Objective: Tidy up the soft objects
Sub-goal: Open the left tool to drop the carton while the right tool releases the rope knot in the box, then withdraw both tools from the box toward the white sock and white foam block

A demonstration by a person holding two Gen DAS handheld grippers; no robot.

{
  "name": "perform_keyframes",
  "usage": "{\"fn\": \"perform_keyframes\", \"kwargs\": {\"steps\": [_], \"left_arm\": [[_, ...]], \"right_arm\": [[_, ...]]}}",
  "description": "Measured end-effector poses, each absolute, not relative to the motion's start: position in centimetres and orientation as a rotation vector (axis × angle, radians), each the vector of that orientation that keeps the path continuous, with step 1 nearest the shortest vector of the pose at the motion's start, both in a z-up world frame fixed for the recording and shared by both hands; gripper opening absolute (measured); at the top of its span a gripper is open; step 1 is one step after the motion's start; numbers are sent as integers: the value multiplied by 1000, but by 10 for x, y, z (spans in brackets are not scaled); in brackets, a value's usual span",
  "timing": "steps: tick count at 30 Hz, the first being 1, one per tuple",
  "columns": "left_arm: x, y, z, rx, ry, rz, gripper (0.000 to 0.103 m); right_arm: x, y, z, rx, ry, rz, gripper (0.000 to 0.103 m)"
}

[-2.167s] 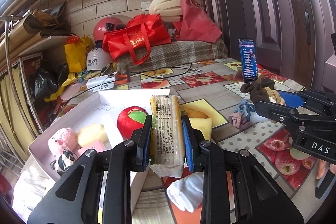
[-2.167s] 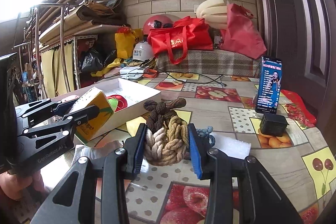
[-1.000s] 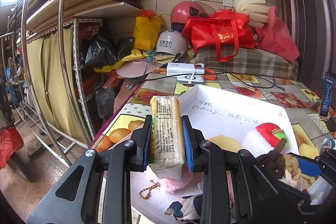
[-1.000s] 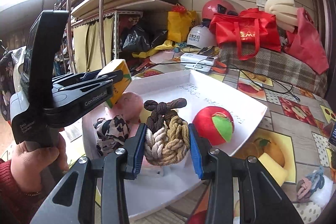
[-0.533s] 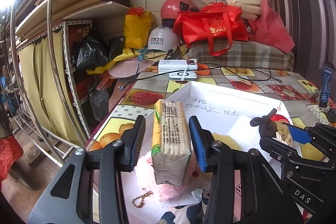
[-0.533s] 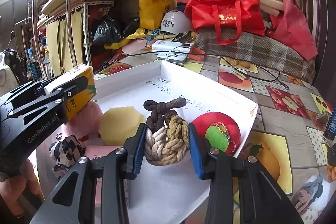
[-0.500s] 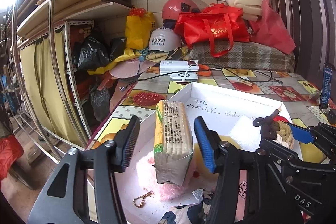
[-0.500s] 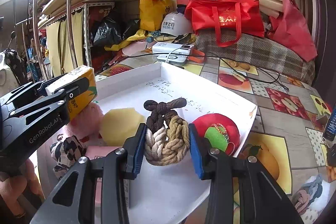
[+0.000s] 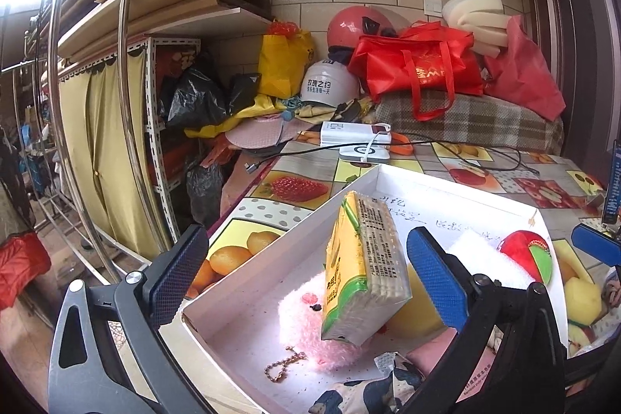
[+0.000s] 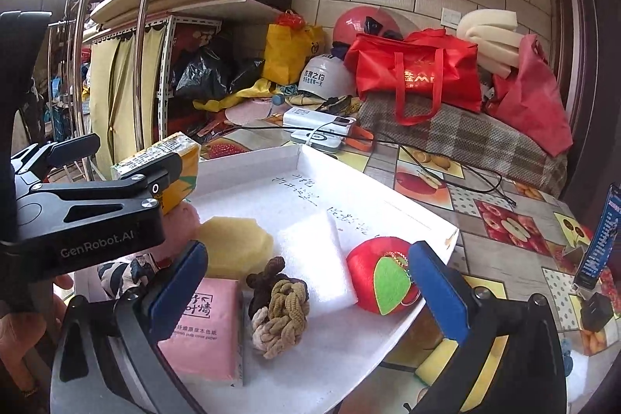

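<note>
A white box (image 9: 248,270) (image 10: 388,204) on the table holds soft things. My left gripper (image 9: 306,274) is open over its near-left corner; the yellow-green tissue pack (image 9: 365,270) (image 10: 170,158) tilts free between the jaws onto a pink plush (image 9: 310,321). My right gripper (image 10: 306,286) is open; the braided rope knot (image 10: 277,305) lies in the box between its jaws. Also in the box: a red-green plush apple (image 10: 382,274), a yellow sponge (image 10: 233,245), white foam (image 10: 314,255), a pink tissue pack (image 10: 202,328).
The box's left edge sits by the table's edge, with metal shelving (image 9: 155,127) and floor beyond. Power banks and cables (image 9: 357,142) lie behind the box. A phone (image 10: 597,243) stands at right. Bags and helmets (image 10: 415,72) are piled at the back.
Both grippers carried their loads over the box, then opened wide. The tissue pack tipped free onto the pink plush, and the rope knot dropped onto the box floor.
</note>
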State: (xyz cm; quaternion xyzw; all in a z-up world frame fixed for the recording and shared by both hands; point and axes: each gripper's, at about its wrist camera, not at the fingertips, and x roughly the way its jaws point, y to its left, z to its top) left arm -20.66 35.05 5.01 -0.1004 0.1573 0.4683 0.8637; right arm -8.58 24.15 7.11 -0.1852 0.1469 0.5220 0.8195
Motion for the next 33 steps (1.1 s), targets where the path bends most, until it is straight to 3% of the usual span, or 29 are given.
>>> {"fn": "perform_keyframes", "kwargs": {"steps": [21,33], "left_arm": [[-214,310,50,-206,328,968,103],[-174,227,48,-70,419,649,103]], "right_arm": [[-117,182,75,-368,241,1234,103],[-40,91,76,-252,343,1121,103]]}}
